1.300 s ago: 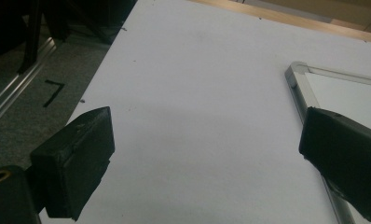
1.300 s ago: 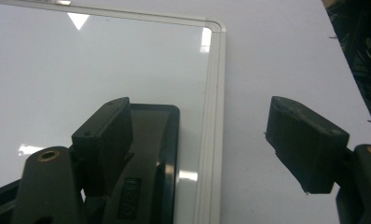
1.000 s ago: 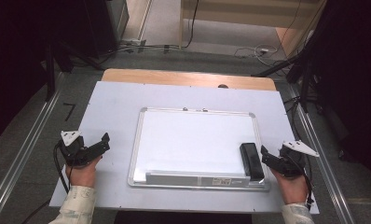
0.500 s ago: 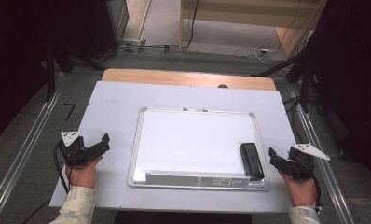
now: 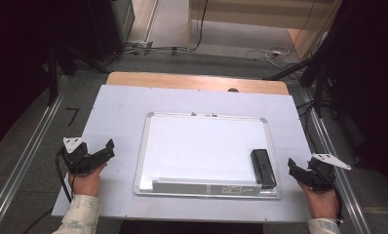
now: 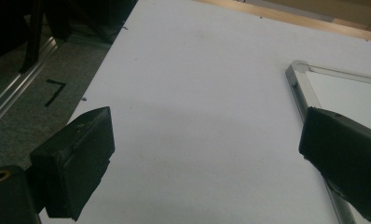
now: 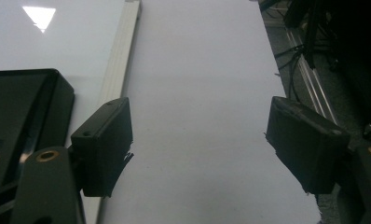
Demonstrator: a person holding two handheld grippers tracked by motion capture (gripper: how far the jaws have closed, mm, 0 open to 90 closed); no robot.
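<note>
eraser on whiteboard, right end | whiteboard on table

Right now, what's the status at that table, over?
Both hand-held grippers, left and right, open, holding nothing. Black eraser lies on whiteboard, near right one. Nothing in the way.

desk: pale sheet over a wooden top
floor mark: black "7" left of the desk
cables: on the floor beyond the desk

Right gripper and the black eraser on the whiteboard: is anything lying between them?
No. In the high view, between the right gripper and the black eraser there is just the whiteboard's silver frame and bare white table. The jaws stand open, holding nothing.
</note>
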